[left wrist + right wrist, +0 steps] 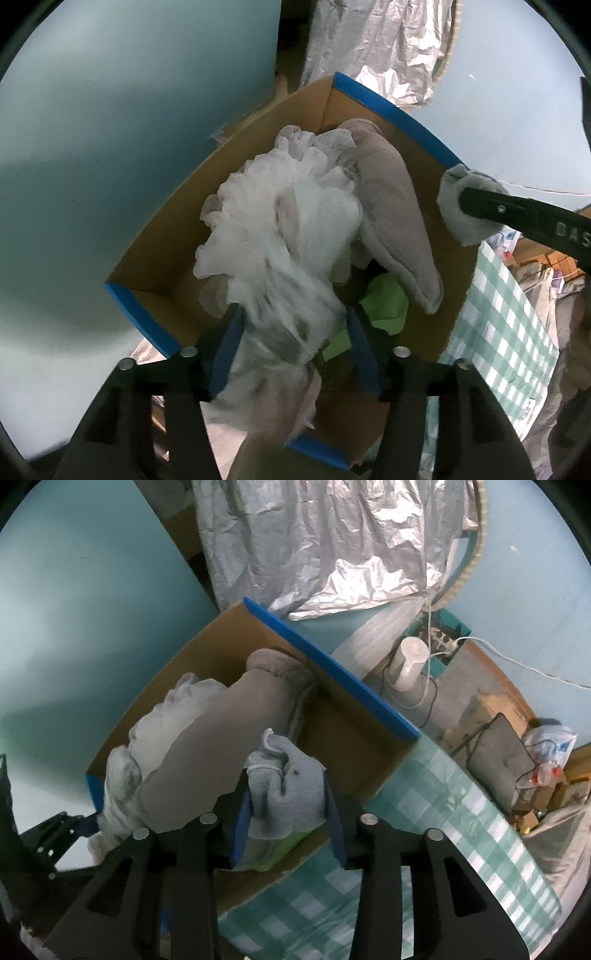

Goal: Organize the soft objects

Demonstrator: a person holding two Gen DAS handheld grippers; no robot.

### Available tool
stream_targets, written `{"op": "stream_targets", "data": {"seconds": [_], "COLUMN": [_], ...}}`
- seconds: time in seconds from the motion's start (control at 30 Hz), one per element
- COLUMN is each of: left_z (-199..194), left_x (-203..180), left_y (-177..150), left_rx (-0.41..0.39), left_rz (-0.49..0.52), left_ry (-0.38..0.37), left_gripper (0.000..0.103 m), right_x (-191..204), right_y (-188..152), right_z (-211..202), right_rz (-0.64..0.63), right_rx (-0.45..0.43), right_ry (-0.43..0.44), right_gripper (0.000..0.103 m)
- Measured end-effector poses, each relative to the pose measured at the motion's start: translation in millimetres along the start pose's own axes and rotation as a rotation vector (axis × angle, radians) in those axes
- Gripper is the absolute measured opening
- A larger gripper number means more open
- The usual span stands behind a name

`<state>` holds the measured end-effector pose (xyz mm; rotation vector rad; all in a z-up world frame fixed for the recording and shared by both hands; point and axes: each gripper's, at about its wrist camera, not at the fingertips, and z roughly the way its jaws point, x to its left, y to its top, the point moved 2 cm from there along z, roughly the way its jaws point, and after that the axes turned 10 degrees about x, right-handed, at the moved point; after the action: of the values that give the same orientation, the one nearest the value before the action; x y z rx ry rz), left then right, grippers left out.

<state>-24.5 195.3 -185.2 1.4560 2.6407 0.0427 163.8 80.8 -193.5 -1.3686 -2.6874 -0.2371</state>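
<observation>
Checked tablecloth (424, 812), cardboard box (369, 98), half-buried green cloth (384, 299)

A white mesh pouf (280, 221) and a grey plush (395, 221) fill the box (155, 258), the plush leaning along its far blue-edged wall. Green cloth (384, 302) lies beneath. A pale blue cloth (284, 786) hangs bunched above the box's near edge.

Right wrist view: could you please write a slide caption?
Right gripper lowers a pale blue cloth into the blue-edged cardboard box.
</observation>
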Motion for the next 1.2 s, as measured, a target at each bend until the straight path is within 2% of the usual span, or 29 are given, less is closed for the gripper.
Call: {"op": "stream_targets", "data": {"seconds": [0.1,0.13,0.17,0.3,0.7,1.1,1.2], "left_z": [-3.9,-5.0,-6.3,-6.7,-27.4,-75.8,-88.1], "left_x": [-2.5,-2.9,-3.6,-6.9,-4.4,-19.4,-22.5], "left_y": [0.0,0.1,0.0,0.4,-2.6,-4.2,-6.3], "left_rx": [-0.014,-0.02,-0.026,-0.024,-0.063,-0.156,-0.181], "left_rz": [0.017,0.021,0.027,0.035,0.035,0.138,0.173], "left_ry": [0.002,0.001,0.003,0.019,0.022,0.021,0.018], "left_gripper": [0.078,0.081,0.081,0.081,0.081,0.082,0.087], "right_x": [0.6,0.9,1.0,1.1,3.5,7.5,7.7], "right_y": [2.0,2.4,2.2,1.4,-7.9,-28.2,-35.8], "right_z": [0.3,-0.1,-1.3,-3.9,-31.2,-81.0,-93.6], "right_rz": [-0.004,-0.003,0.001,0.016,0.036,0.074,0.09], "right_rx": [-0.001,-0.004,-0.011,-0.025,-0.072,-0.141,-0.155], "right_ry": [-0.005,-0.008,-0.011,-0.014,-0.009,-0.026,-0.037], "right_gripper": [0.043,0.05,0.056,0.063,0.064,0.066,0.066]}}
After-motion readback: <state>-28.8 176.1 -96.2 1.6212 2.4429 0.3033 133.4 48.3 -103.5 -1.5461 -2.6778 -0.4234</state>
